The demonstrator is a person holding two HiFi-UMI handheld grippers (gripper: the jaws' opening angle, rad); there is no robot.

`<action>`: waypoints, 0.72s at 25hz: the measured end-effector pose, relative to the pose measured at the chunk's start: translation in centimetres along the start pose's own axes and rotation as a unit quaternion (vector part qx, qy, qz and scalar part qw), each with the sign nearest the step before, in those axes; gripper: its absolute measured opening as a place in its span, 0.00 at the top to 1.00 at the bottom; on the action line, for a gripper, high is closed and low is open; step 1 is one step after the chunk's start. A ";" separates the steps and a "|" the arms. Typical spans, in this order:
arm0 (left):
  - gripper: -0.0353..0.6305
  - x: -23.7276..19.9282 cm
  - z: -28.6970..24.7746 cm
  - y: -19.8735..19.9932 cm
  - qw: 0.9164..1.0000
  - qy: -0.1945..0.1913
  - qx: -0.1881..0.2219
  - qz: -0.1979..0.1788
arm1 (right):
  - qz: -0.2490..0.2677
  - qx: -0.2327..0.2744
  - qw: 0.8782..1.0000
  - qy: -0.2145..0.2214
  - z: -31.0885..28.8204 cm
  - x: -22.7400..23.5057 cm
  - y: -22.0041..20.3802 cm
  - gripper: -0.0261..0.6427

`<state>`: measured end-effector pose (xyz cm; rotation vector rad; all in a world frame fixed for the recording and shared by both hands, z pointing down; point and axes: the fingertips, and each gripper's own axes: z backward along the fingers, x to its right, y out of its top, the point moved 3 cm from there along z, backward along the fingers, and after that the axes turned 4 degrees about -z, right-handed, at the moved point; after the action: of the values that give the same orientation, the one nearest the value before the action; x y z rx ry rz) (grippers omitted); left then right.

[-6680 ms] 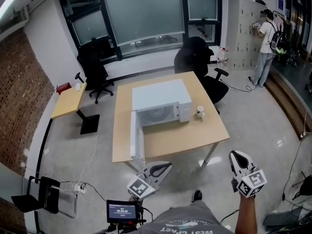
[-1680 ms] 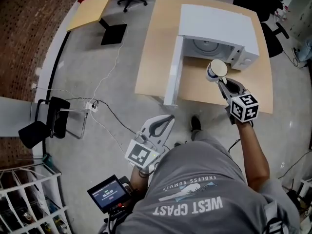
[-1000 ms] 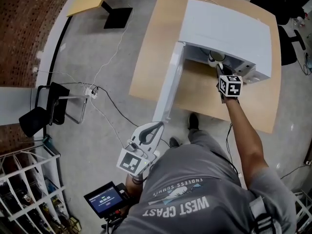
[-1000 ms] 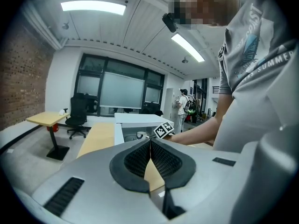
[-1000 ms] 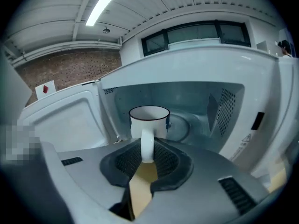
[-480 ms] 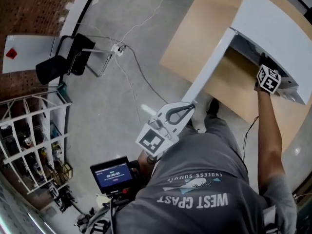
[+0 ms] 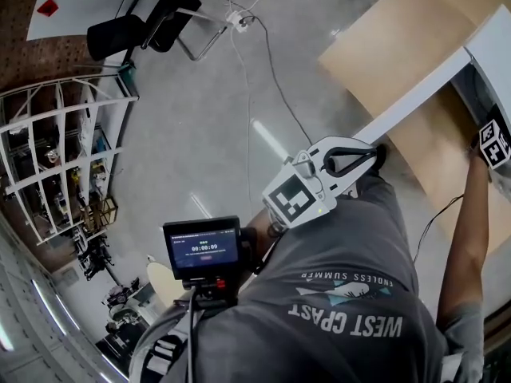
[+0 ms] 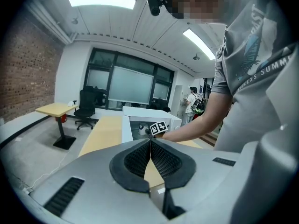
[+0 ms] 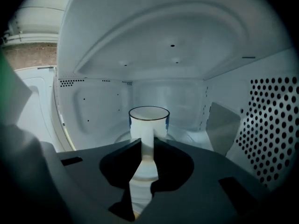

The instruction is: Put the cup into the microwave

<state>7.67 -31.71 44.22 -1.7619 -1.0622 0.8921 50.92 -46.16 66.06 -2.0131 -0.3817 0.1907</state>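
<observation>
The white cup (image 9: pixel 148 123) with a dark rim stands upright inside the microwave cavity (image 9: pixel 100 111), over the turntable. My right gripper (image 9: pixel 147 147) is shut on the cup, its jaws narrowly apart with the handle side between them. In the head view only its marker cube (image 7: pixel 495 143) shows, at the microwave's mouth (image 7: pixel 501 50). My left gripper (image 7: pixel 350 159) hangs shut and empty near the end of the open door (image 7: pixel 415 104). From the left gripper view (image 8: pixel 150 146) the microwave (image 8: pixel 154 115), the cup (image 8: pixel 142 129) and the right arm lie ahead.
The microwave sits on a wooden table (image 7: pixel 399 42). A perforated cavity wall (image 9: pixel 273 125) is close on the right gripper's right. On the floor are a black chair (image 7: pixel 144 18), a power strip with cables (image 7: pixel 239 18) and a shelf rack (image 7: pixel 64 158). A small monitor (image 7: pixel 201 250) hangs at my waist.
My right gripper has pushed deeper into the microwave, so only its cube shows from above. The head view has swung toward the floor, and the left gripper has drifted up toward the door's end.
</observation>
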 end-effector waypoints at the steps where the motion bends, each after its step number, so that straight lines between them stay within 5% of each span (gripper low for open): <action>1: 0.91 0.0 0.2 -0.2 1.000 0.000 0.000 -0.001 | 0.003 0.002 1.000 -0.005 0.0 -0.1 0.2 0.86; 18: 0.91 1.5 3.6 -5.4 1.000 -0.001 0.012 -0.020 | 0.013 -0.015 1.000 -0.010 1.4 -0.4 -4.8 0.72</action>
<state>3.51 -27.87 47.73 -1.7144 -1.0791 0.8794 49.23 -43.10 69.68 -2.0484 -0.3745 0.2227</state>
